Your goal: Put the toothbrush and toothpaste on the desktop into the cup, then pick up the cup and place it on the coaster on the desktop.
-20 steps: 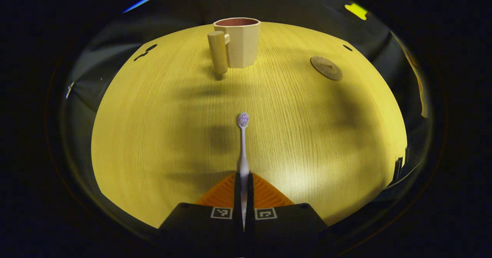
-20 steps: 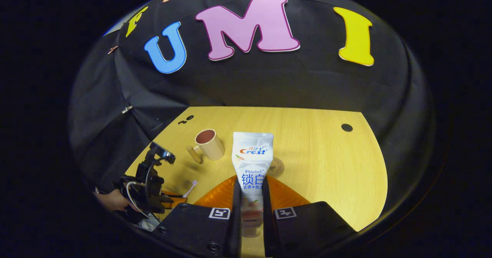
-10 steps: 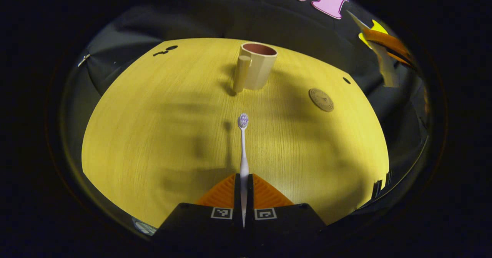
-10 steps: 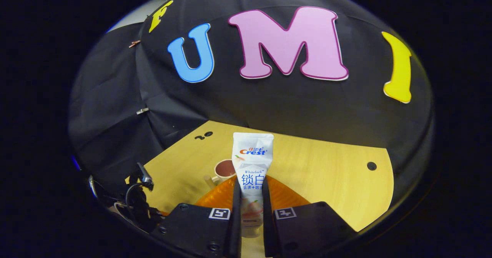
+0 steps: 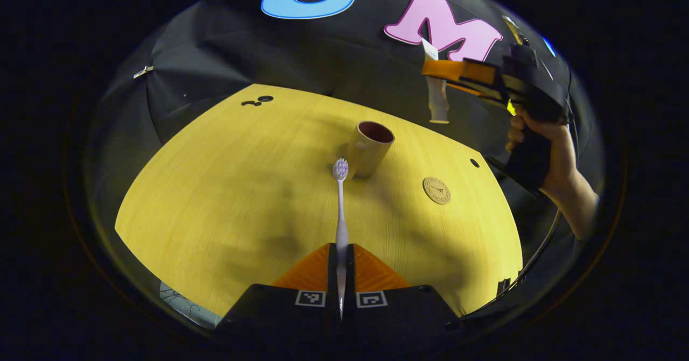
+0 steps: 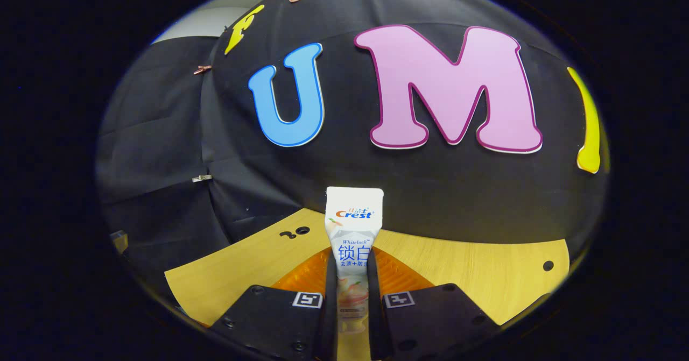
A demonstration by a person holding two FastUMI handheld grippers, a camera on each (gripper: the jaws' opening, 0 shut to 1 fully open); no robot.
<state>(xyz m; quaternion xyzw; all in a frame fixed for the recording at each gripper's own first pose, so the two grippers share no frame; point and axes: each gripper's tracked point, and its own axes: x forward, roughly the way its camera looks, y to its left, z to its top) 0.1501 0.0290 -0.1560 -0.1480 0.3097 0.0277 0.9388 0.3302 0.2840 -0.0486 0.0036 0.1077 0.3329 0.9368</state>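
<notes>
The left gripper [image 5: 341, 264] pinches the toothbrush [image 5: 341, 210], the right gripper [image 6: 352, 291] the toothpaste [image 6: 353, 232]; each should hover squarely over the cup [image 5: 371, 148] before releasing

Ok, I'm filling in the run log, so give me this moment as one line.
left gripper: shut on toothbrush | right gripper: shut on toothpaste, above desk | cup: empty, upright | coaster: bare

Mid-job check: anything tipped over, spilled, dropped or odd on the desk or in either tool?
Nothing stands out. The cup stands upright on the desk, empty as far as shows, apart from the coaster, which lies flat. The left tool grips the toothbrush; the right tool grips the toothpaste. No spill or damage.
</notes>
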